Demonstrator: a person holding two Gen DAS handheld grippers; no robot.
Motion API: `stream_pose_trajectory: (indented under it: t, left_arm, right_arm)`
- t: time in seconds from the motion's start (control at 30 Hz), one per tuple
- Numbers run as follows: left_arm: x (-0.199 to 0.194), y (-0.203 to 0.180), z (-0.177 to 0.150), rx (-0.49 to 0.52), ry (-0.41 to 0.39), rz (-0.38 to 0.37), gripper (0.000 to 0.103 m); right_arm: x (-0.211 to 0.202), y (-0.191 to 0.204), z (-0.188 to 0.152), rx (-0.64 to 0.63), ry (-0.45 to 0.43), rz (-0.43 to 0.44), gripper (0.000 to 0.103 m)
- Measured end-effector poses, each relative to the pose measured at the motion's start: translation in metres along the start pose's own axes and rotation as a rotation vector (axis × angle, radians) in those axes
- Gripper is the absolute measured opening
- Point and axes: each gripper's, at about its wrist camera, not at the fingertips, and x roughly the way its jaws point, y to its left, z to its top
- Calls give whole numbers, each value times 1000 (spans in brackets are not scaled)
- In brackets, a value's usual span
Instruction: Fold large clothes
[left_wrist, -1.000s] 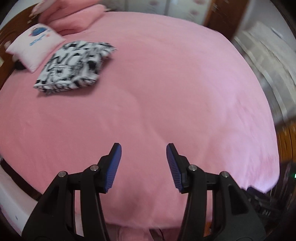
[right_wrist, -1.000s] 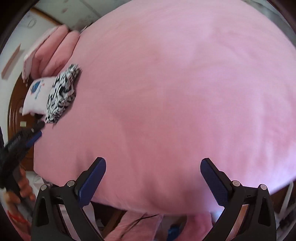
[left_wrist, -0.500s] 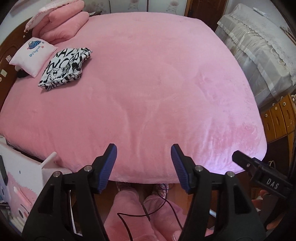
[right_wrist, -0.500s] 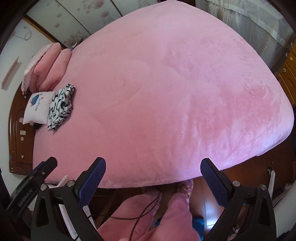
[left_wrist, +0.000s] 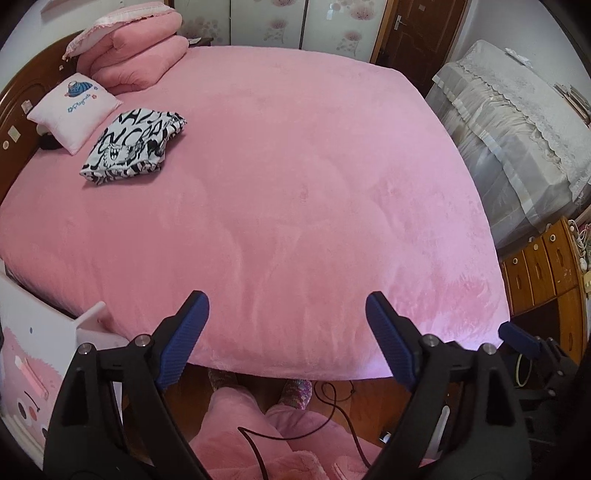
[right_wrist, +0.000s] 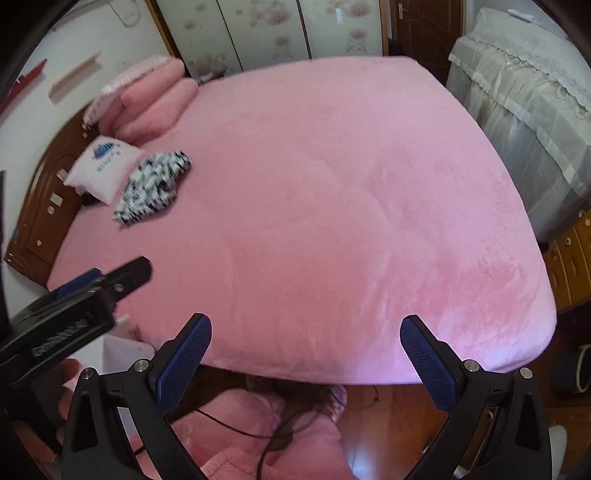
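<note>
Right now your left gripper (left_wrist: 286, 339) hangs above the near edge of the bed (left_wrist: 295, 221), angled steeply down, and its jaws are opening with nothing between the blue pads (left_wrist: 183, 338). Your right gripper (right_wrist: 304, 363) is spread wide as well, also empty, pointing down over the same near edge.

Directly beneath both grippers you see your own legs in pink fleece trousers (left_wrist: 236, 417) and patterned socks (left_wrist: 295, 391), standing on the wooden floor with a dark cable (left_wrist: 332, 406) trailing across them. To the left of your left gripper, close by, stands a white and pink piece of furniture (left_wrist: 33, 350). From the left camera the tip of the right gripper shows at the lower right, beside the bed's corner; from the right camera the left gripper sits at the lower left, with fingers (right_wrist: 68, 373) of your hand under it.

Ahead of the pads the pink blanket lies smooth and bare across most of the bed. Far ahead and to the left, the folded black and white garment (left_wrist: 133, 146) rests flat on the blanket, well apart from both grippers. It lies just beside a small white cushion (left_wrist: 74, 110), and beyond that pink pillows (left_wrist: 140, 55) are stacked against the wooden headboard (left_wrist: 22, 99). Far to the right stands furniture under a lace cover (left_wrist: 517, 122), with wooden drawers (left_wrist: 543, 266) nearer you.
</note>
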Motion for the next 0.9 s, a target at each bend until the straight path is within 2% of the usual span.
stream_pose_trajectory:
  t: [0.03,0.17,0.4,0.53,0.73,0.77,0.83,0.9]
  left_arm:
    - [3,2,-1,1,8,6,85]
    - [11,7,-6,1,33,23,86]
    - [21,14,-7,10,63,41,86]
    - [21,12,-8,31,49,59,87]
    - [21,9,-8,44,38,81,87]
    - [20,8,-8,48,34,75,88]
    - [21,5,-8,61,31,59,103]
    - [20,1,-7,73,25,62,103]
  right_arm:
    - [8,-3,-2,17,43,-12,103]
    - [18,-16,-5,85,91,-10,103]
    - [16,-15,-3,90,66,-19,103]
    - [5,-10,0,81,7,-32,103]
    - [9,-12,2,81,21,-26,103]
    - [9,-14,3,82,23,-24,103]
    - [10,-15,4,86,23,-24,103]
    - [11,-16,5,86,24,-25,103]
